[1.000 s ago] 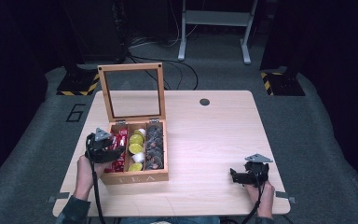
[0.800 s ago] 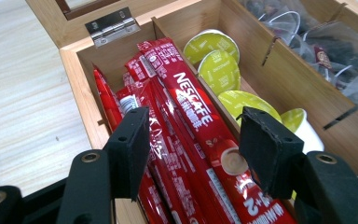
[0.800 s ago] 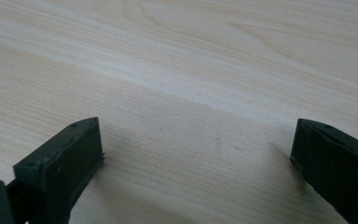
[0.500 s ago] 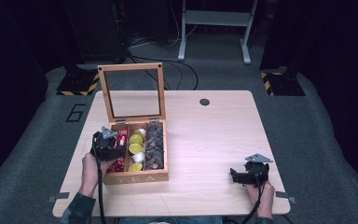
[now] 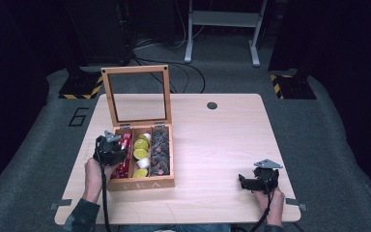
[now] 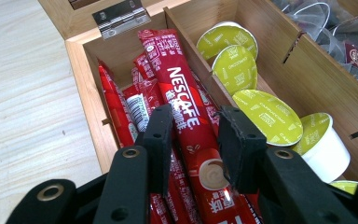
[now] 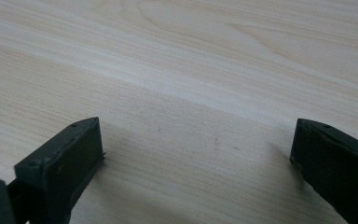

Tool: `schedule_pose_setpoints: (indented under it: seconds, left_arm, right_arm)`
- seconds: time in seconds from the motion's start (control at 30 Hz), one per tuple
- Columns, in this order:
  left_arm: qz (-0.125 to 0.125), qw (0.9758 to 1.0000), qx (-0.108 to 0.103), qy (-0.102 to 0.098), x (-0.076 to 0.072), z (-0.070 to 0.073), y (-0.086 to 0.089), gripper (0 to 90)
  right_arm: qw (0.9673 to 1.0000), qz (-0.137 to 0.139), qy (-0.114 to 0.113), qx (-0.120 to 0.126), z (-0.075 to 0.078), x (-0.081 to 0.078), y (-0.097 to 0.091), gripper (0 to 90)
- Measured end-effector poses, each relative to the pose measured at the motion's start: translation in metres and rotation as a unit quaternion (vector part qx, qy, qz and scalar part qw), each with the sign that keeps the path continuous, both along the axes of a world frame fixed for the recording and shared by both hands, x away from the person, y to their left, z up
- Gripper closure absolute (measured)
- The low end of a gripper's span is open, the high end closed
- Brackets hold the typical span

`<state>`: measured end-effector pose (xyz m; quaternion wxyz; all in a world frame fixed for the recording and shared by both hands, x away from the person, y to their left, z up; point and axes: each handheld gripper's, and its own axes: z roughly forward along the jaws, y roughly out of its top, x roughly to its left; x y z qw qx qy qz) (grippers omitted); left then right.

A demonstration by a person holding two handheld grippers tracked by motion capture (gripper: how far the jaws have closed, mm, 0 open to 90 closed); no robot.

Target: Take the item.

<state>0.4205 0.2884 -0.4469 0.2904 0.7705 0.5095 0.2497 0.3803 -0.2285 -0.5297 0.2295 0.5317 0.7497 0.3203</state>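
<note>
Sachets of red Nescafé (image 6: 186,116), judged light, limp and slippery, lay in the tea box (image 5: 142,184)'s leftmost compartment, the topmost straddled mid-length, likely best pinched there, by the part-open left gripper (image 6: 195,140), while the right gripper (image 7: 198,163) was held wide open over bare table (image 7: 205,70).

Overhead light is falling brightly on the desk (image 5: 222,145) in the high view, while the surrounding floor is sinking into near black and the whole picture is looking soft and grainy. In the left gripper view, glare is shining off the red sachets (image 6: 186,107). In the right gripper view, the claw (image 7: 196,163) is casting soft shadows, its near edges blurring.
</note>
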Motion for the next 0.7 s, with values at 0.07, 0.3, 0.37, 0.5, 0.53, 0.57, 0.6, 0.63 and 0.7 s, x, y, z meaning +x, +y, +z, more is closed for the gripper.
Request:
schedule_pose_setpoints:
  seconds: [0.07, 0.3, 0.37, 0.5, 0.53, 0.57, 0.6, 0.63, 0.7]
  left_arm:
    - [-0.001, 1.0, 0.001, 0.001, 0.0002, 0.0002, 0.0, 66.8]
    - [0.0, 1.0, -0.004, 0.007, 0.0006, -0.0001, -0.0008, 67.0]
    - [-0.002, 0.9999, -0.003, 0.01, 0.0008, -0.0004, -0.0009, 65.2]
    - [-0.006, 0.9998, -0.004, 0.016, 0.0012, -0.0022, -0.0033, 62.9]
    - [-0.006, 0.9998, -0.004, 0.017, 0.0017, -0.0037, -0.0046, 63.0]
    - [-0.006, 0.9998, -0.004, 0.017, 0.0017, -0.0037, -0.0046, 63.2]
    - [-0.004, 0.9998, -0.006, 0.018, 0.0021, -0.004, -0.0047, 63.7]
    - [-0.004, 0.9998, -0.006, 0.018, 0.0021, -0.004, -0.0047, 64.0]
    - [-0.004, 0.9998, -0.006, 0.019, 0.0024, -0.004, -0.0048, 64.9]
  right_arm:
    - [1.0, 0.0, 0.0, -0.001, 0.0, 0.0, -0.0002, 2.0]
    - [1.0, 0.0, 0.0, -0.001, 0.0, 0.0, -0.0001, 2.0]
    - [1.0, 0.0, 0.0, -0.001, 0.0, 0.0, -0.0001, 2.0]
    - [1.0, 0.0, 0.0, 0.0, 0.0, 0.0, 0.0, 2.0]
    - [1.0, 0.0, 0.0, 0.0, 0.0, 0.0, 0.0, 2.0]
    - [1.0, 0.0, 0.0, 0.0, 0.0, 0.0, 0.0, 2.0]
    - [1.0, 0.0, 0.0, 0.0, 0.0, 0.0, 0.0, 2.0]
    - [1.0, 0.0, 0.0, 0.0, 0.0, 0.0, 0.0, 2.0]
    - [1.0, 0.0, 0.0, 0.0, 0.0, 0.0, 0.0, 2.1]
